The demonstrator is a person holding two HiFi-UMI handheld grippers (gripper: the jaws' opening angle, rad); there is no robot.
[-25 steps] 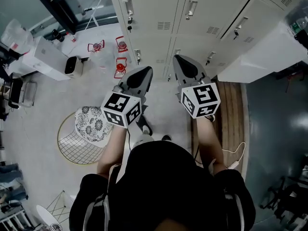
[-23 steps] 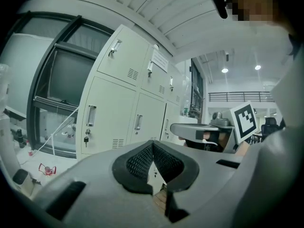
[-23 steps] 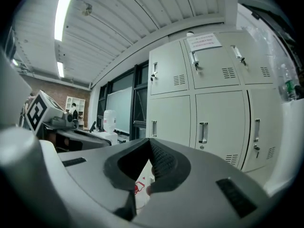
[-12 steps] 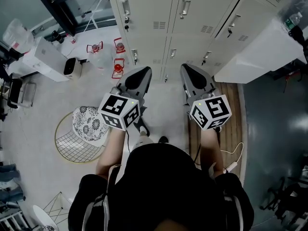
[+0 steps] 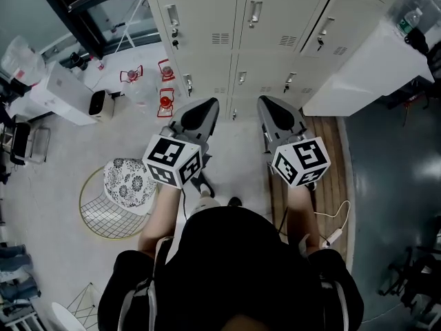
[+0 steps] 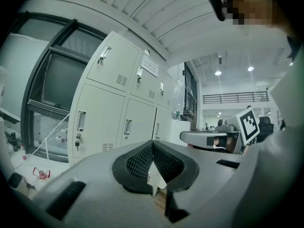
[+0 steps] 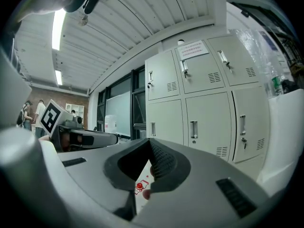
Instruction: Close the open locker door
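I'm facing the locker bank (image 5: pixel 220 26), which runs across the far side. The open locker door (image 5: pixel 348 23) is in its right-hand column, far right of me, just ajar with a dark gap down its handle edge. I'd judge it thin sheet metal: light, stiff, free on its hinges, likely to bounce if shoved. Left gripper (image 5: pixel 208 103) and right gripper (image 5: pixel 267 102) point level at the lockers, well short of them, both clenched with nothing between the pads. Best contact, I reckon: a flat push beside the handle (image 5: pixel 322 29).
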